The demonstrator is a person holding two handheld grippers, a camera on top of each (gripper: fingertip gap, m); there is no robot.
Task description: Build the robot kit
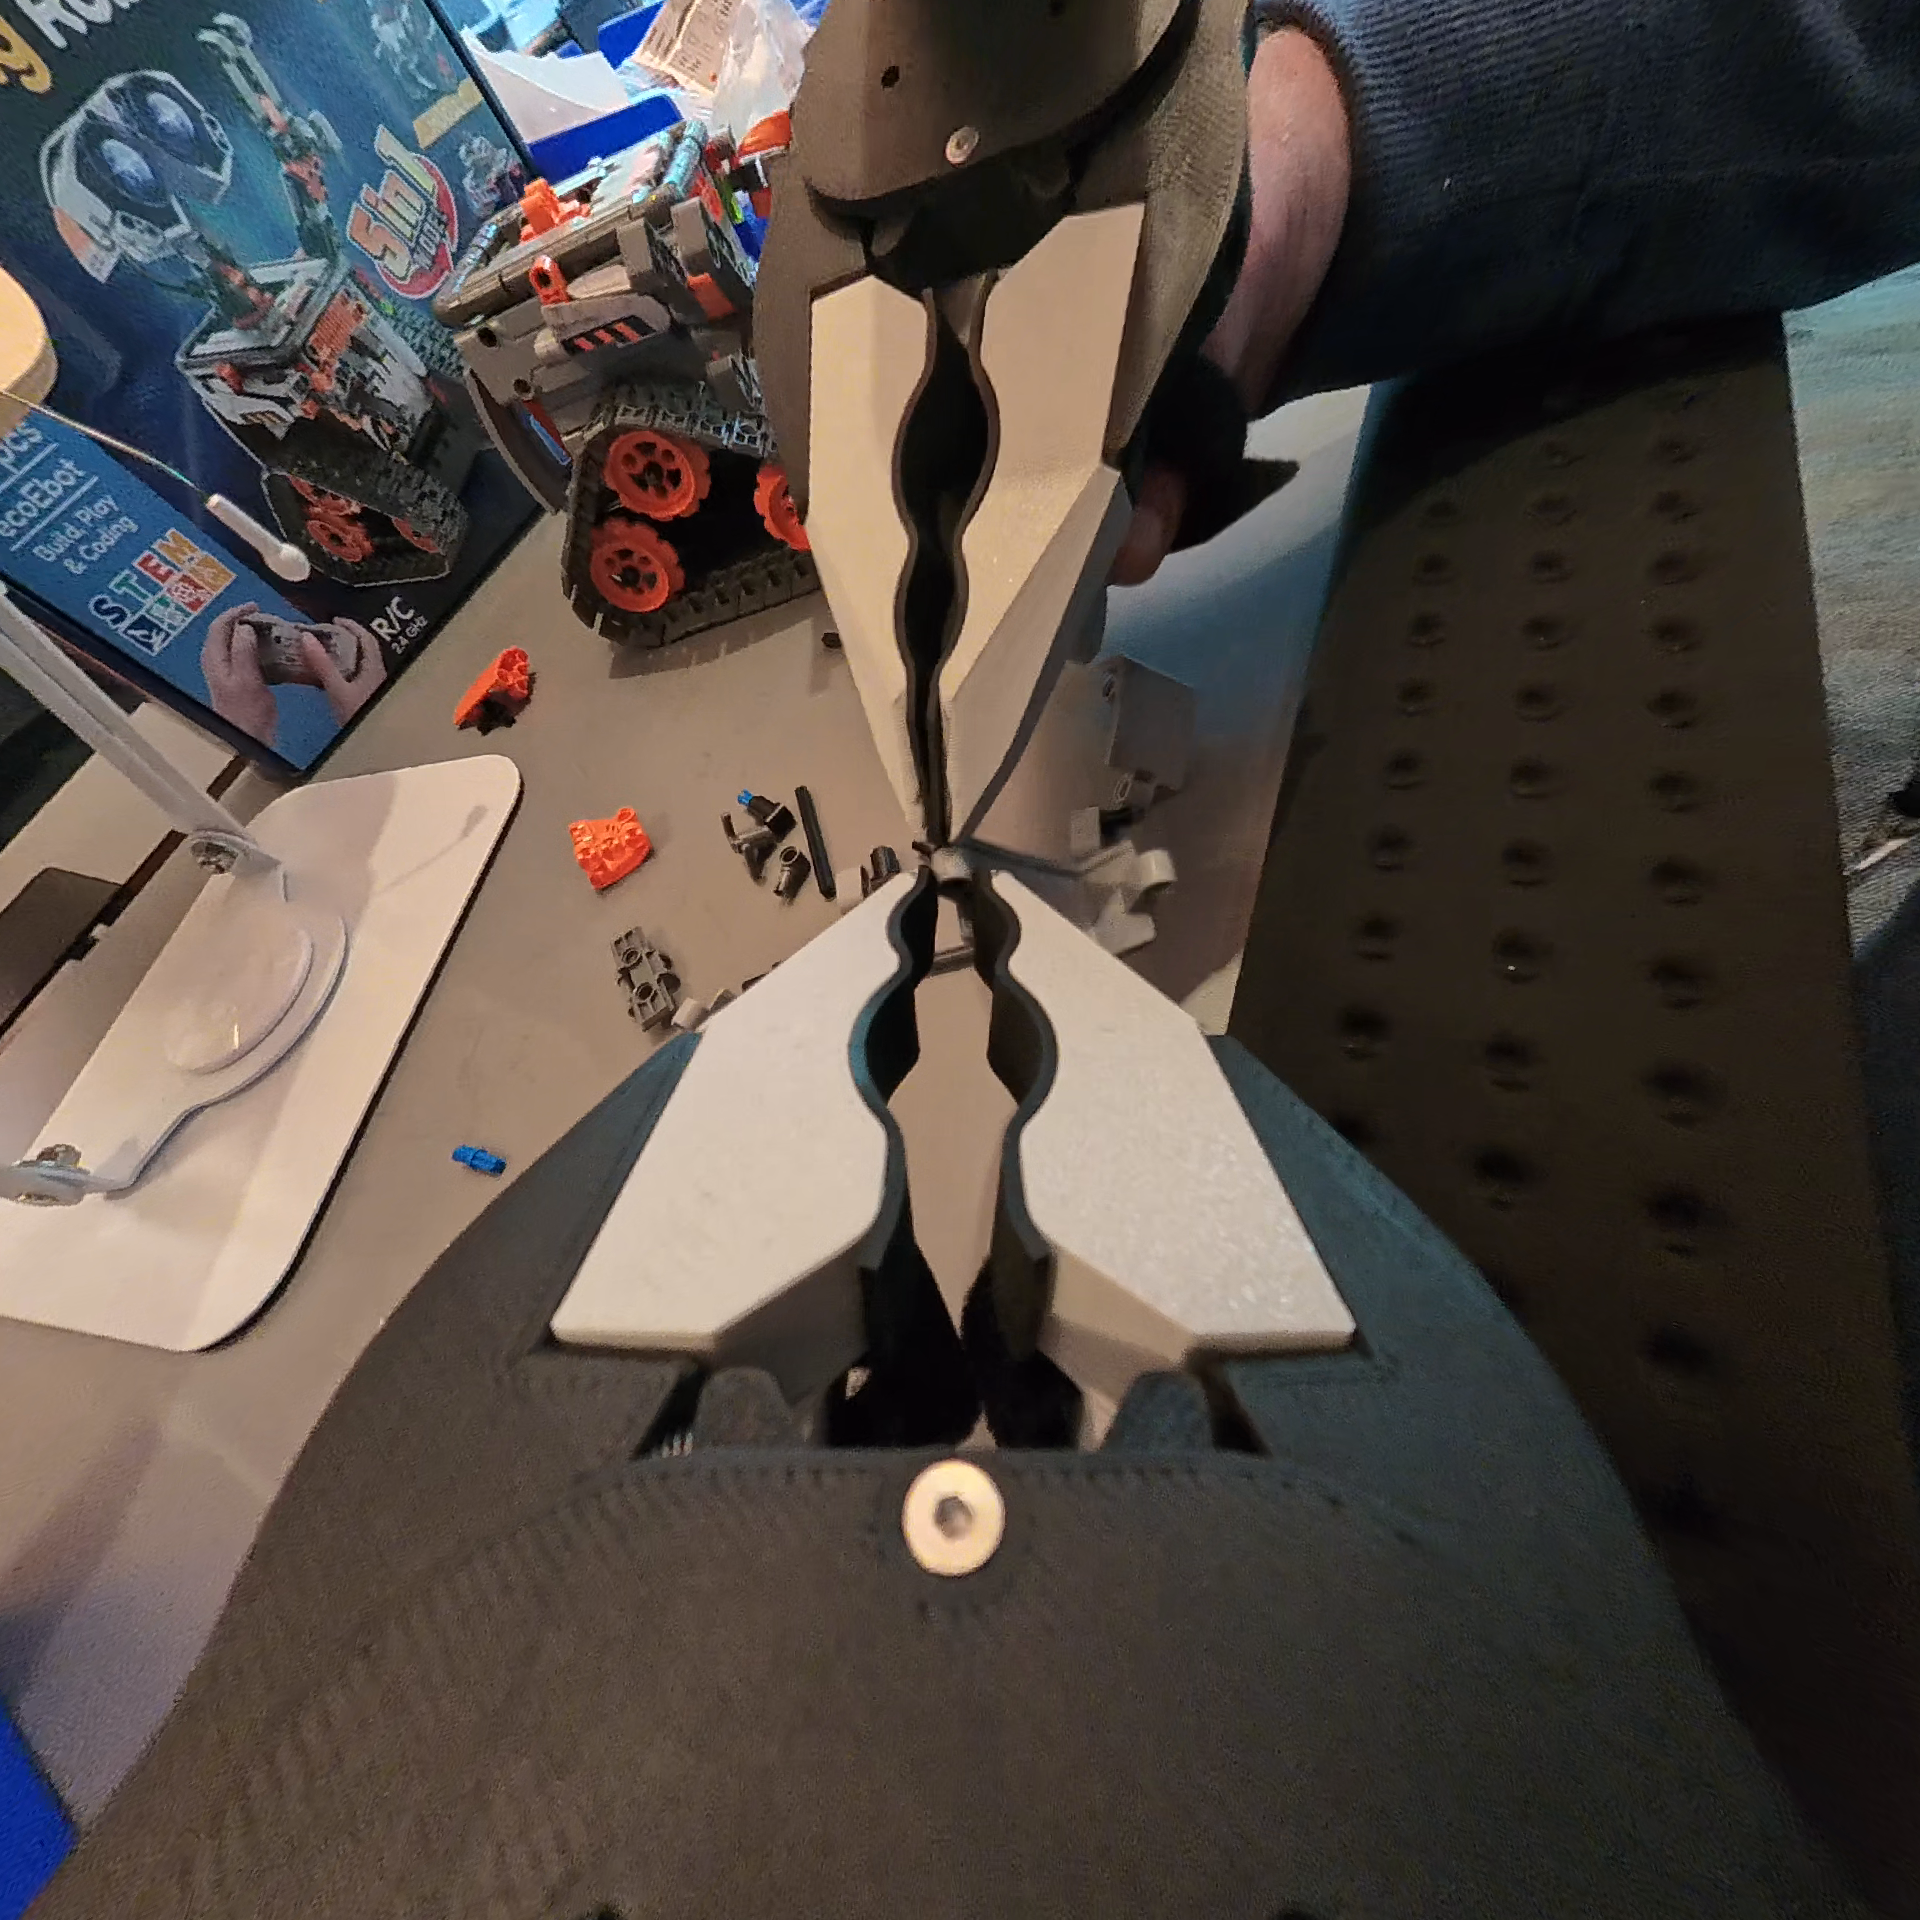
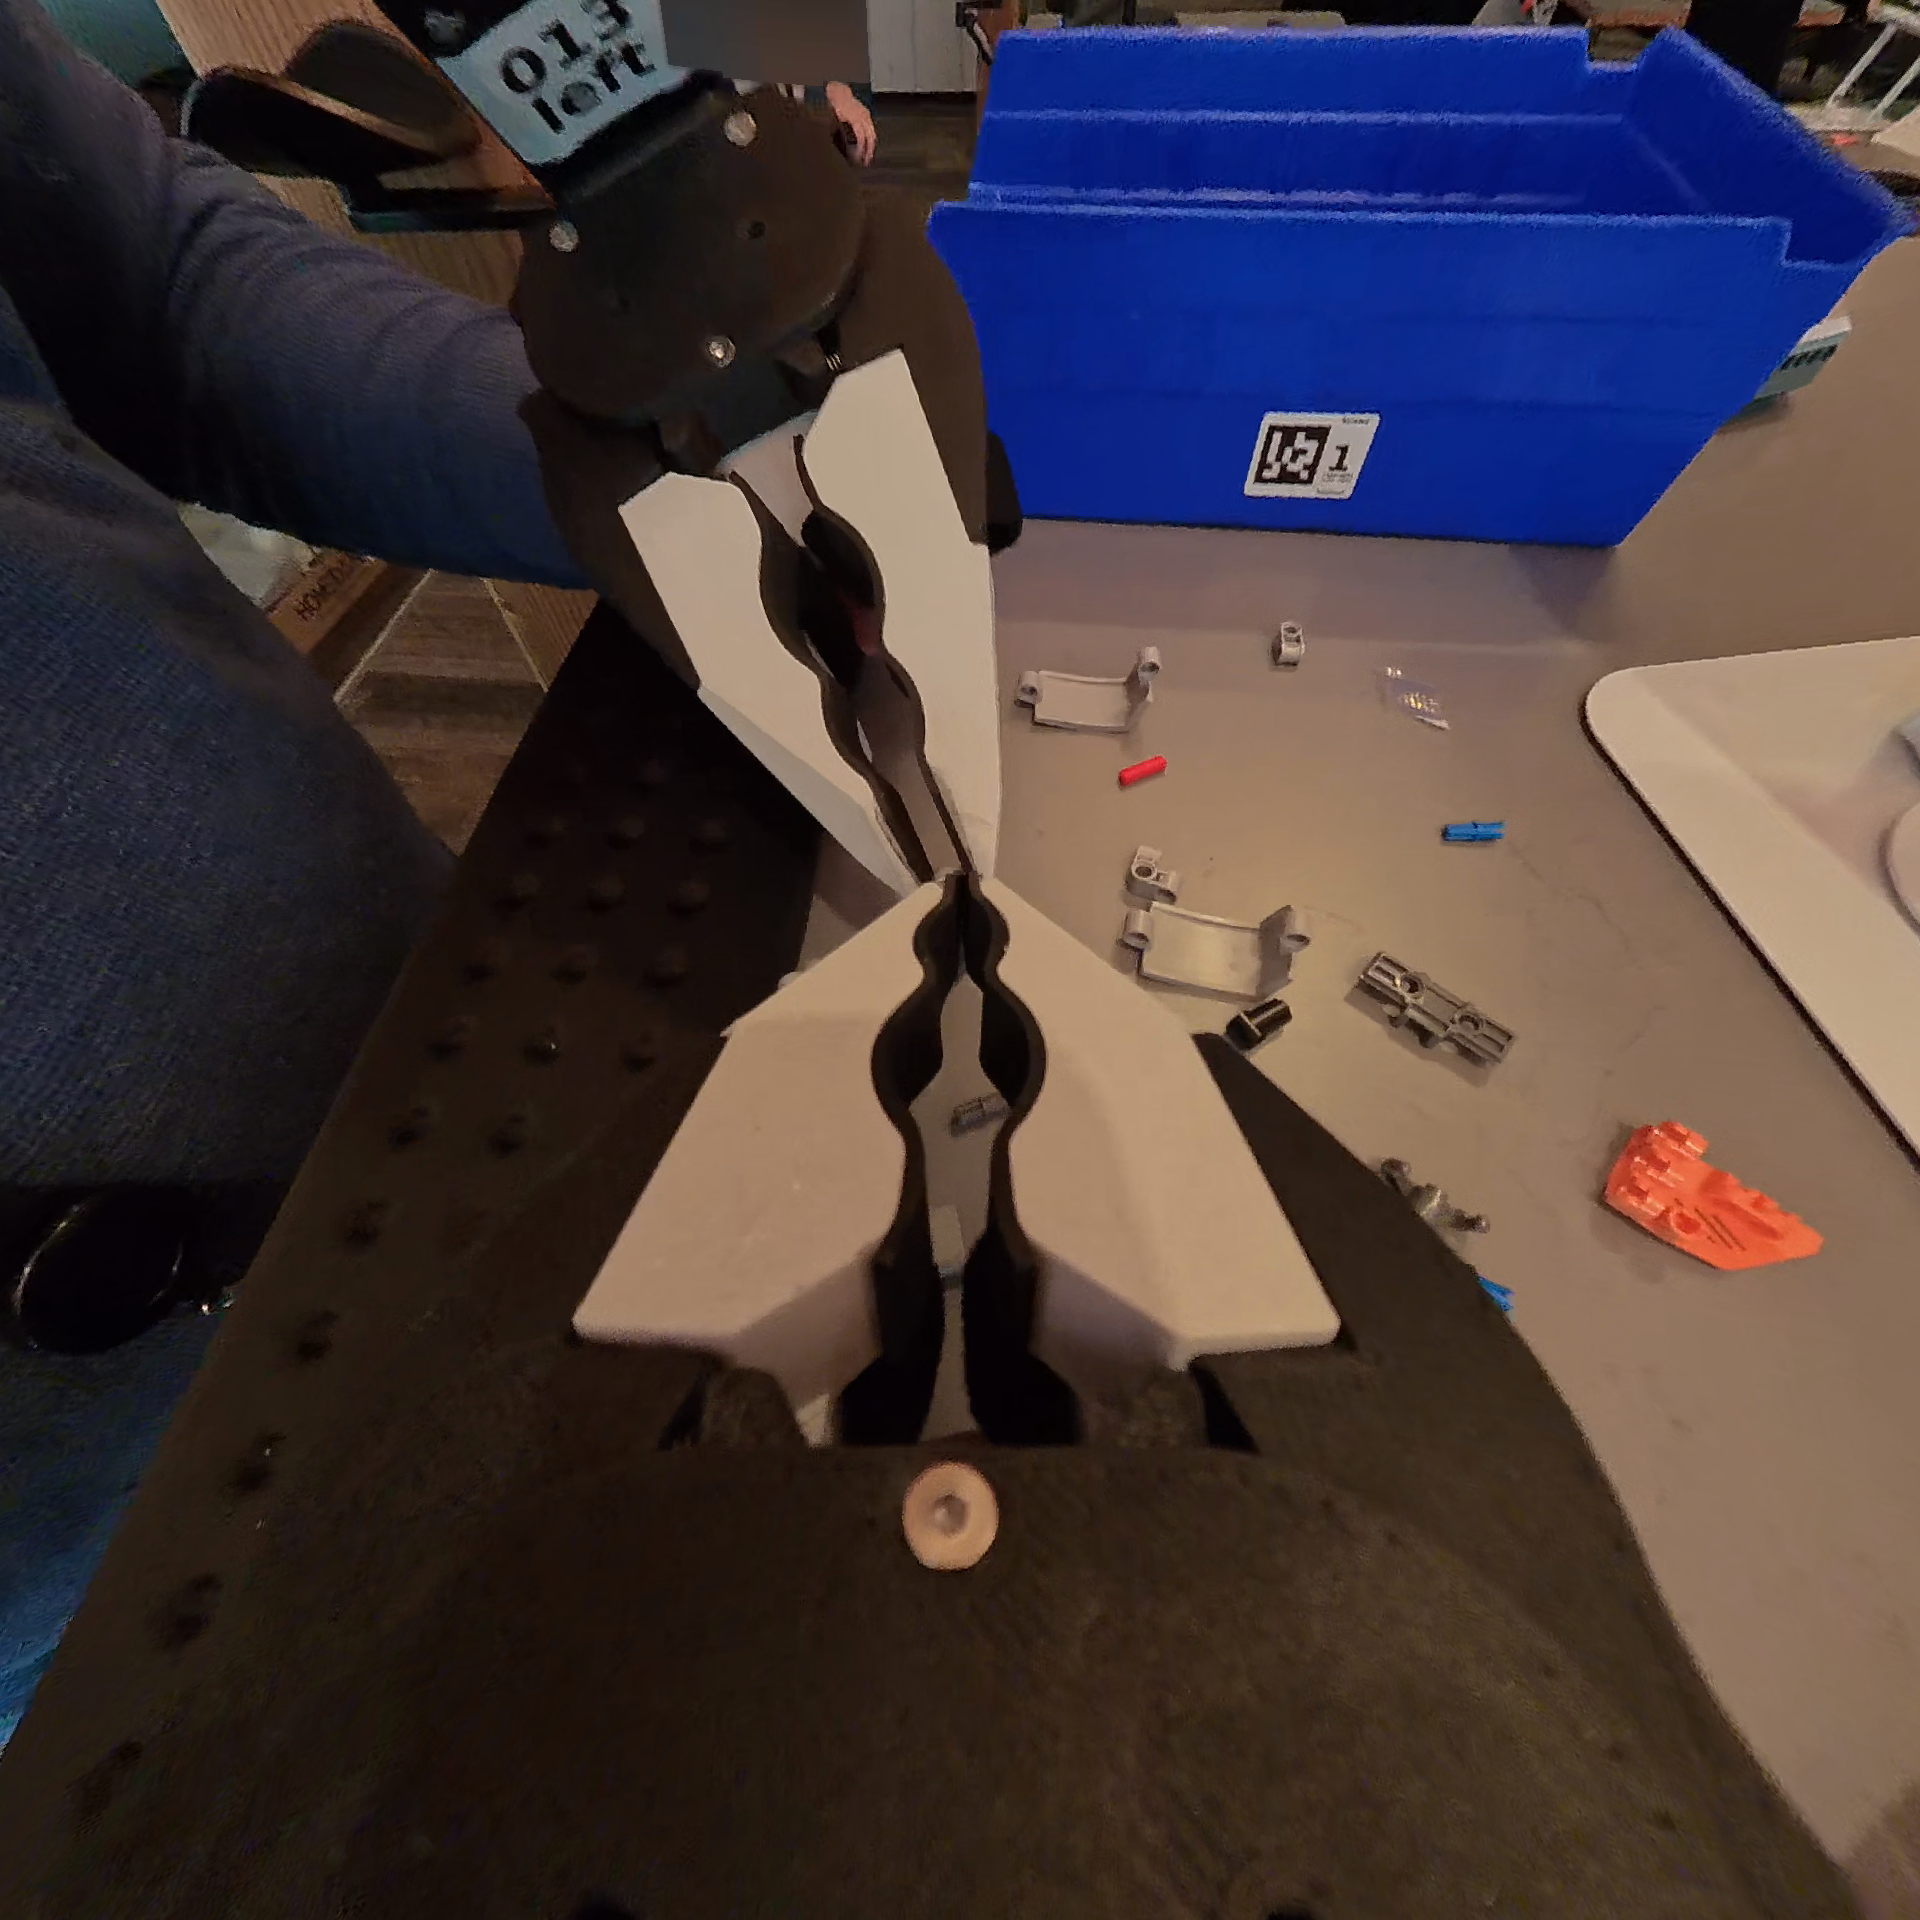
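Observation:
In the left wrist view my left gripper (image 1: 956,881) is shut on a small grey connector piece (image 1: 950,864), pinched at its very fingertips above the grey table (image 1: 644,748). My right gripper (image 1: 932,831) comes down from above, held by a person's hand, and its shut tips meet the grey piece tip to tip. In the right wrist view my right gripper (image 2: 963,888) has its pads together, and the left gripper (image 2: 948,860) reaches in from the upper left to touch its tips. The grey piece is hidden there. I cannot tell whether the right tips pinch anything thin.
A tracked toy vehicle (image 1: 665,457) with orange wheels and its picture box (image 1: 208,364) stand at the back. A white stand base (image 1: 260,1039) lies at the left. Loose dark and orange pieces (image 1: 610,850), grey curved panels (image 2: 1210,951) and a blue bin (image 2: 1403,291) are nearby. Less than 4 cm separates the two grippers' tips. From either gripper's tips it is about 25 cm to the tracked toy vehicle (image 1: 665,457).

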